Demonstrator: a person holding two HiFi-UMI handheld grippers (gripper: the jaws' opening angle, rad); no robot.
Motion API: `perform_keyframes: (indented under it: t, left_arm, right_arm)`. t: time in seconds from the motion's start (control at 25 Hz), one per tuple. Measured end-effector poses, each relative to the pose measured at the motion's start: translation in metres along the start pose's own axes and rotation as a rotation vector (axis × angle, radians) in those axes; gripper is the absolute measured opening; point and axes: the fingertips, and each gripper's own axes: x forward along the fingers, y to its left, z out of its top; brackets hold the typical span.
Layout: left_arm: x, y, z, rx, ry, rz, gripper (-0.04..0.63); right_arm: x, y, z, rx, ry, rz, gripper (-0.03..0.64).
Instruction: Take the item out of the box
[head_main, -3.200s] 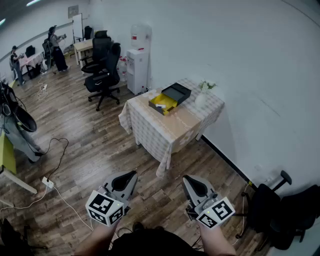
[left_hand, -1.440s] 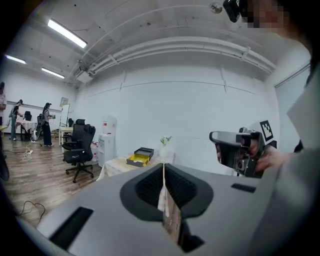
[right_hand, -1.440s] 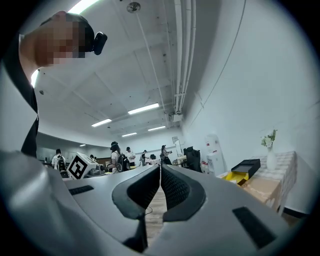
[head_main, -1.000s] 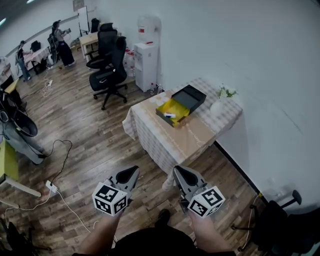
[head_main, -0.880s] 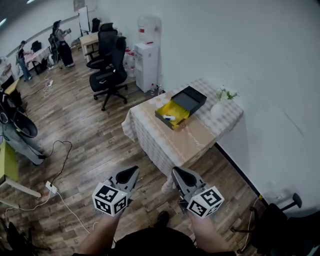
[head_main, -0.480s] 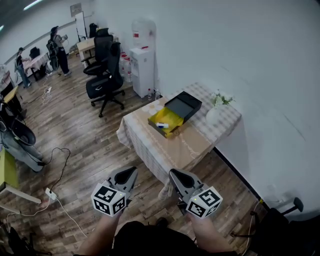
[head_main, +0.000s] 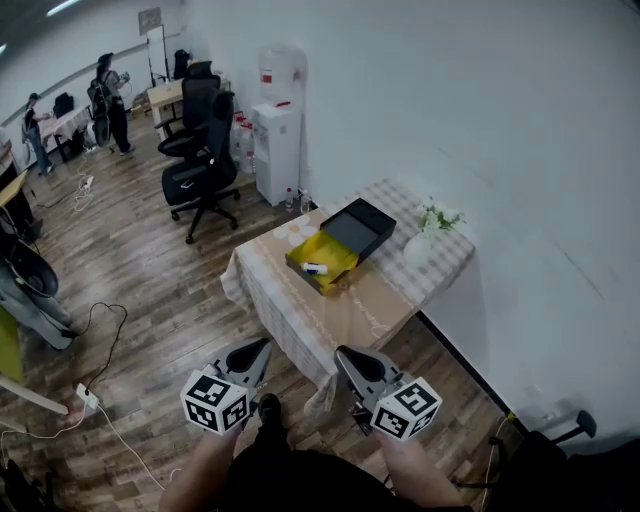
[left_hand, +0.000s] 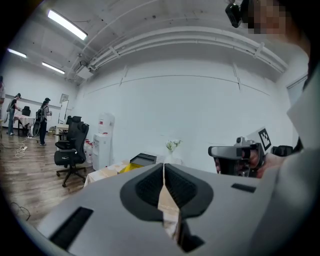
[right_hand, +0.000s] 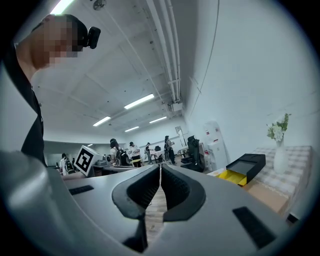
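Observation:
An open yellow box (head_main: 322, 262) lies on a table with a checked cloth (head_main: 290, 310), its black lid (head_main: 352, 228) beside it at the back. A small white item (head_main: 314, 268) rests inside the box. My left gripper (head_main: 262, 346) and right gripper (head_main: 343, 354) are held side by side over the floor, short of the table's near edge. Both are shut with nothing between the jaws. The left gripper (left_hand: 164, 170) looks at the yellow box (left_hand: 129, 168) far off. Past the right gripper (right_hand: 160, 176), that box (right_hand: 233, 176) and its lid (right_hand: 246, 164) show to the right.
A white vase with flowers (head_main: 421, 244) stands on the table near the wall. A water dispenser (head_main: 273, 150) and black office chairs (head_main: 200, 165) stand beyond the table. Cables (head_main: 100, 330) trail on the wood floor at left. People (head_main: 105, 100) stand far back.
The view has closed in on the table, which now sits nearer the grippers. Both grippers stay shut, empty and side by side.

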Motion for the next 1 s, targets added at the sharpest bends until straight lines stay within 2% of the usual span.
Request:
perform_keyframes:
  t: [0.32, 0.52, 0.76, 1.0]
  left_arm:
    - [0.042, 0.057, 0.016, -0.03, -0.021, -0.036, 0.02]
    - [0.058, 0.102, 0.044, 0.003, -0.051, -0.053, 0.02]
    - [0.081, 0.154, 0.058, -0.012, -0.054, -0.084, 0.021]
    - [0.092, 0.181, 0.069, -0.008, -0.038, -0.142, 0.02]
  right_arm:
    - [0.058, -0.037, 0.001, -0.011, 0.051, -0.024, 0.038]
    - [0.11, -0.053, -0.005, -0.003, 0.1, -0.021, 0.038]
    - [0.165, -0.071, 0.011, -0.026, 0.093, -0.048, 0.038]
    - [0.194, -0.093, 0.023, -0.032, 0.095, -0.109, 0.038]
